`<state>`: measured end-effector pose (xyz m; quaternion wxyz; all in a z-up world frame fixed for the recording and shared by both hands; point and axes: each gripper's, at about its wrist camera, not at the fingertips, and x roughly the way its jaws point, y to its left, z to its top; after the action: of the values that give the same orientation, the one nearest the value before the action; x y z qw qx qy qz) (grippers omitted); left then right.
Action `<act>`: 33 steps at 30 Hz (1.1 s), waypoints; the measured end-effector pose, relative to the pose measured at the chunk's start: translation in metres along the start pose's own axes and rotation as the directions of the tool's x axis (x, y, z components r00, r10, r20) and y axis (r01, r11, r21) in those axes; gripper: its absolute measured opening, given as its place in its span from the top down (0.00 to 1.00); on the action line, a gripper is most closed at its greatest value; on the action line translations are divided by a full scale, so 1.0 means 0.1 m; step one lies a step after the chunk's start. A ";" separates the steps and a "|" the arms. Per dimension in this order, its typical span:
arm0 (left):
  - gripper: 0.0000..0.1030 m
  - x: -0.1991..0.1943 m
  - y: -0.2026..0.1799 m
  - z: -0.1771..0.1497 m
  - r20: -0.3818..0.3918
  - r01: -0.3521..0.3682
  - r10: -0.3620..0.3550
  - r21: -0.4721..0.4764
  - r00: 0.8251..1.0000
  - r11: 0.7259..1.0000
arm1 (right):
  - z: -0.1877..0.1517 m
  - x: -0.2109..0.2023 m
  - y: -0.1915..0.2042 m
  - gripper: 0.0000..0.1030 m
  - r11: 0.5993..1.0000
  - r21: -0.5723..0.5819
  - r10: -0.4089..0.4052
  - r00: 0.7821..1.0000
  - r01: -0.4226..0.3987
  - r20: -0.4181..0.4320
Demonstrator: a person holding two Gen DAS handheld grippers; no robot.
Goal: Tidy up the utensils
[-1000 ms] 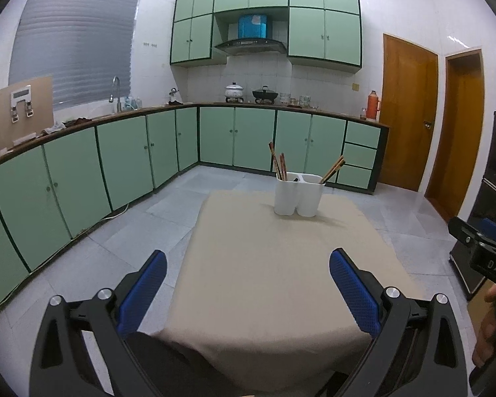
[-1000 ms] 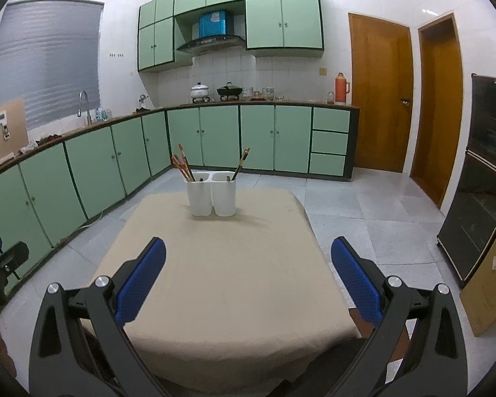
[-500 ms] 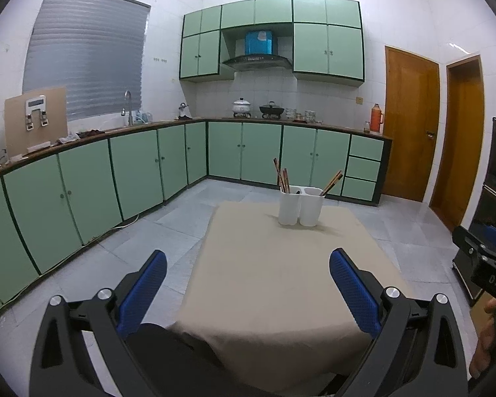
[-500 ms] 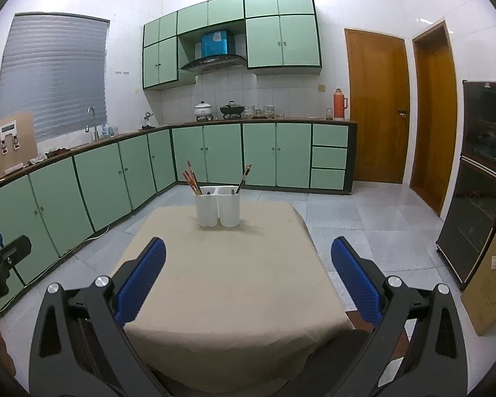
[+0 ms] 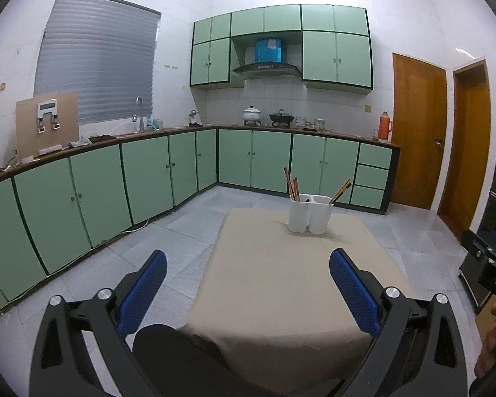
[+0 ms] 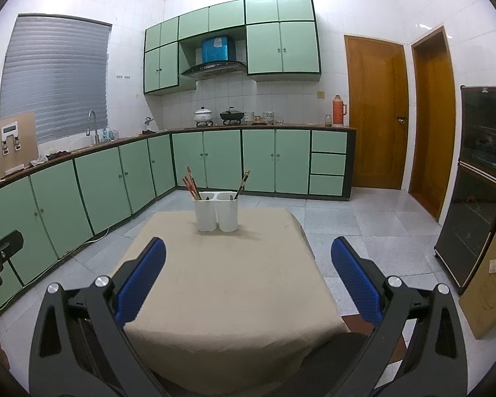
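Observation:
A white two-cup utensil holder (image 5: 310, 214) stands at the far end of a beige-clothed table (image 5: 281, 281). It also shows in the right wrist view (image 6: 216, 211). Several chopsticks (image 6: 191, 183) lean in its left cup and a few chopsticks (image 6: 242, 180) in its right cup. My left gripper (image 5: 248, 261) is open and empty, held above the table's near edge. My right gripper (image 6: 248, 251) is open and empty too, above the near edge of the table (image 6: 225, 281).
Green floor cabinets (image 5: 82, 195) line the left and back walls. Two wooden doors (image 6: 375, 112) stand at the back right. A dark glass cabinet (image 6: 476, 185) and a cardboard box (image 6: 492, 281) stand to the right. Grey tiled floor surrounds the table.
Both grippers have pulled back and risen from the table, so the holder looks smaller and farther. Both stay open and empty.

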<state>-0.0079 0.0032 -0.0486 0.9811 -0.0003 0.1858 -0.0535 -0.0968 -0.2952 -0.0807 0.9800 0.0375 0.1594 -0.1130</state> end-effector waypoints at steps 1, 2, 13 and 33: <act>0.06 -0.02 0.00 -0.01 0.003 -0.004 0.004 -0.002 1.000 1.000 | 0.00 0.00 0.00 0.06 1.000 -0.001 -0.001 1.000 0.001 -0.001; 0.06 -0.02 0.01 -0.01 0.006 -0.006 0.006 -0.002 1.000 1.000 | 0.00 0.00 0.00 0.06 1.000 0.001 -0.001 1.000 0.001 0.000; 0.06 -0.06 0.04 -0.03 0.028 -0.015 0.015 -0.007 0.999 1.000 | -0.01 -0.04 -0.03 0.06 1.000 0.015 -0.006 1.000 0.006 0.006; 0.06 -0.05 0.13 0.01 0.015 -0.006 0.007 -0.026 1.000 1.000 | 0.01 -0.01 -0.05 0.06 0.999 0.031 -0.005 1.000 0.005 0.002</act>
<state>-0.0106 0.0165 -0.0459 0.9826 -0.0129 0.1792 -0.0480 -0.0990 -0.2993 -0.0798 0.9792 0.0524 0.1568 -0.1179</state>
